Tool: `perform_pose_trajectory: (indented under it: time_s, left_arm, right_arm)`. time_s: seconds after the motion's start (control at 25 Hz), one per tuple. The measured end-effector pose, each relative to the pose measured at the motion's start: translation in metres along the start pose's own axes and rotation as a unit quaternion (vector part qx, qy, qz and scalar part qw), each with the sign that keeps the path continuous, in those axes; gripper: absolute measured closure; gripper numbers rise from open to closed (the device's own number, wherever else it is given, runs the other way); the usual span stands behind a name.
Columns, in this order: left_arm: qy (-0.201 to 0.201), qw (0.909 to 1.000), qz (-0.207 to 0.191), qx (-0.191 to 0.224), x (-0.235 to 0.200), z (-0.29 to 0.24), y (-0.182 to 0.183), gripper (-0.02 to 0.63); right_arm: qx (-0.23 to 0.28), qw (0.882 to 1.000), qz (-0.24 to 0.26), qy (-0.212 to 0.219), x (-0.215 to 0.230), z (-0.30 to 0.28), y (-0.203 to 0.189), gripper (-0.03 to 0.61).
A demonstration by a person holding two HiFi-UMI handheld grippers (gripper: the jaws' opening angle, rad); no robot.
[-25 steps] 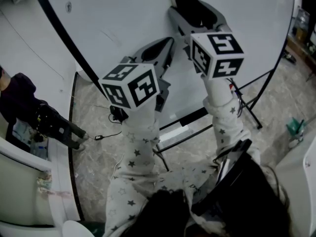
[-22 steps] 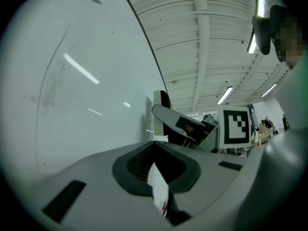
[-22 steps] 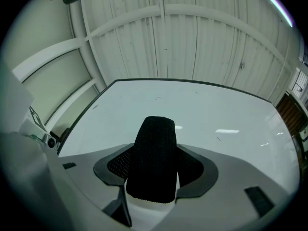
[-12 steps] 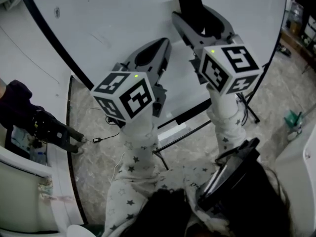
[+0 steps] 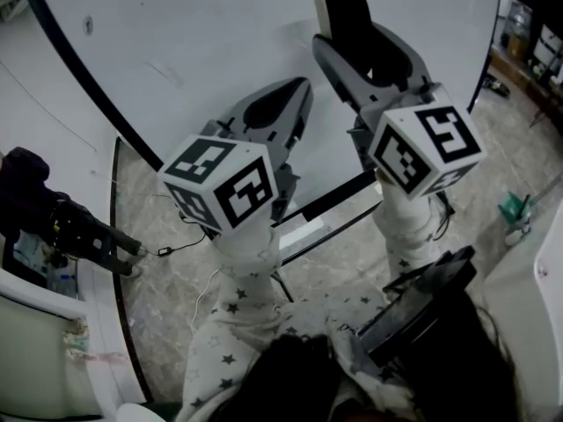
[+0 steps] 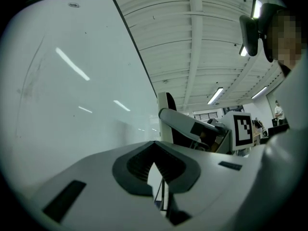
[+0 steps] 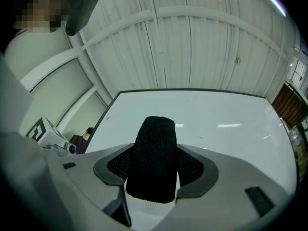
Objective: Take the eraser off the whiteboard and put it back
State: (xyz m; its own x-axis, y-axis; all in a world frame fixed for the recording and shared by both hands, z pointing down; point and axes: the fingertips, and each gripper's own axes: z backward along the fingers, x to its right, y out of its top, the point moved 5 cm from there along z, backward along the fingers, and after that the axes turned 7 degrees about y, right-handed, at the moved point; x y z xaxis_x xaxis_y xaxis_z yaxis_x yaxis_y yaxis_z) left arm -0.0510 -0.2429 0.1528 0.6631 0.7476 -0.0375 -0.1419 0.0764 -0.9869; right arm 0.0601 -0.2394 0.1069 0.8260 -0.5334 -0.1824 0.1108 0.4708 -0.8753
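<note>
While the right gripper (image 5: 361,47) stands with its jaws spread wide, the eraser (image 7: 155,153) sits clamped between its dark ribbed pads, and the right gripper view shows the black textured block upright in front of the whiteboard (image 5: 220,42), its top rising well past the jaw tips. From the head view the eraser lies over the upper middle of the whiteboard's face, a pale strip showing along its left side – whether it touches the surface or hangs just off it cannot be told. The left gripper (image 5: 302,84) points at the whiteboard just left of and below the eraser; its jaws meet at the tips with nothing between them, and its own view shows only the white surface and ceiling lights mirrored there. Each gripper carries its cube of square markers, the left cube (image 5: 220,183) nearer the whiteboard's dark left edge, the right cube (image 5: 427,148) nearer its lower rim. Star-printed sleeves (image 5: 251,297) run back from both cubes toward the camera. Beyond the whiteboard's left edge a person in dark clothing (image 7: 86,134) is partly visible – little more can be made out.
</note>
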Motion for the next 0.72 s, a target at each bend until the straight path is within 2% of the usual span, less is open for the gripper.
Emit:
perform_pose_trajectory:
  time_s: [0.72]
  left_arm:
    - [-0.002, 0.9999, 0.011, -0.005, -0.0015, -0.0021, -0.0057, 0.612]
  right_arm:
    - [-0.003, 1.000, -0.005, 0.003, 0.0019, 0.0004, -0.0035, 0.313]
